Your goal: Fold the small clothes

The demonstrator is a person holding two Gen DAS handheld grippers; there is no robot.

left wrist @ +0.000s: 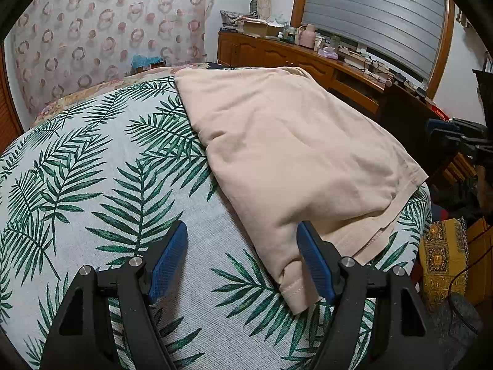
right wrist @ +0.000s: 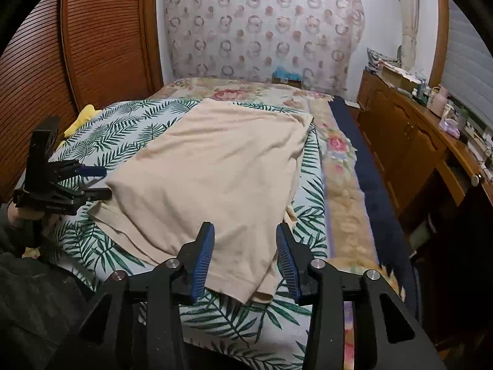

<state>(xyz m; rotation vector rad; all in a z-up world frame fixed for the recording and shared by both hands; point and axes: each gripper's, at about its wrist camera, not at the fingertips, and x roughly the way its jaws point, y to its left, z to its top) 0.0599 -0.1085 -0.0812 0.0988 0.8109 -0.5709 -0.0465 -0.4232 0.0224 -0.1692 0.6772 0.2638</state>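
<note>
Right wrist view: the right gripper [right wrist: 245, 259] is hovering low over the near corner of the beige garment [right wrist: 212, 166], its jaws standing partly apart.
Right grip: nothing is being pinched; the blue pads are flanking the folded corner without pressing on it.
Left wrist view: the left gripper [left wrist: 242, 259] is standing wide open and holding nothing, its right pad just beside the garment's near hemmed edge.
Garment: it is lying folded over on the leaf-print sheet [left wrist: 92, 169], with a lower layer and a stitched hem peeking out along the near edge.
Bed: a floral quilt [right wrist: 339, 160] is lying beyond the sheet.
Room: a wooden dresser [right wrist: 406, 129] is standing to the right, apart from the work.
Step in hand: judging by the free corner, a fold is being let go.
Doing it well: lifting the pads clear without dragging cloth, checking that edges are lining up, then taking both near corners evenly so the next fold is lying flat.
</note>
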